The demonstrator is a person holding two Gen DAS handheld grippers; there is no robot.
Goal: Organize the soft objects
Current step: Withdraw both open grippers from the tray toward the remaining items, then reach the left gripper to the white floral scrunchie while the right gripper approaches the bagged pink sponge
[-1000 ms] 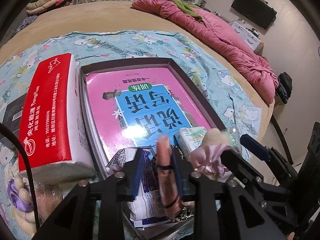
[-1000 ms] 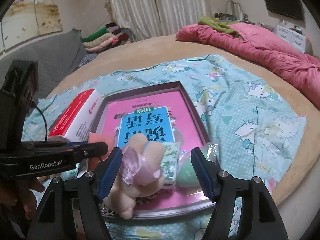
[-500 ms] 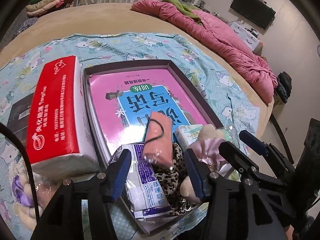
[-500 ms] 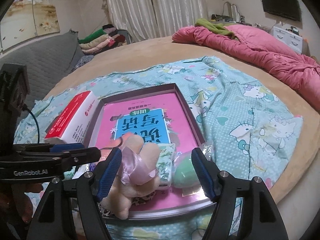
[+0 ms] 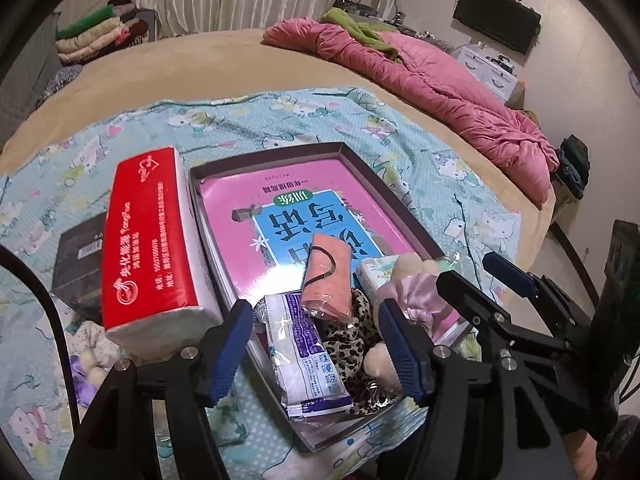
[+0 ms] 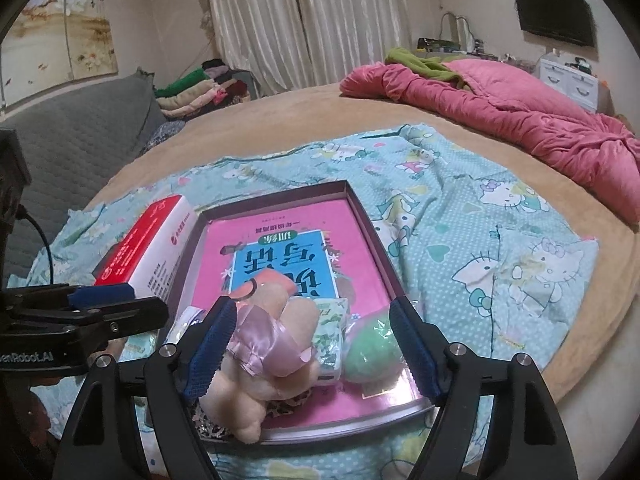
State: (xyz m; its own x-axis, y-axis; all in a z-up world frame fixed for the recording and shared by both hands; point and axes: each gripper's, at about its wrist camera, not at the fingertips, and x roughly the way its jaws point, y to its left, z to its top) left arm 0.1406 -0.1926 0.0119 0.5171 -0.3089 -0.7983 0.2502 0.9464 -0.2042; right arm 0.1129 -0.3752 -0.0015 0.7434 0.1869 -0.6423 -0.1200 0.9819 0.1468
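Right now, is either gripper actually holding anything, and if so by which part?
Nothing is held. The left gripper has just opened, and the pink roll lies free in the box. The right gripper stands open around the plush toy.

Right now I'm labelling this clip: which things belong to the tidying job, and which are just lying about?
Part of the job:
- shallow box
- rolled pink cloth
- plush toy with satin bow
- tissue packet
- leopard-print fabric
- green ball
- red tissue pack

Lying about:
- pink quilt
- folded clothes
- wall television
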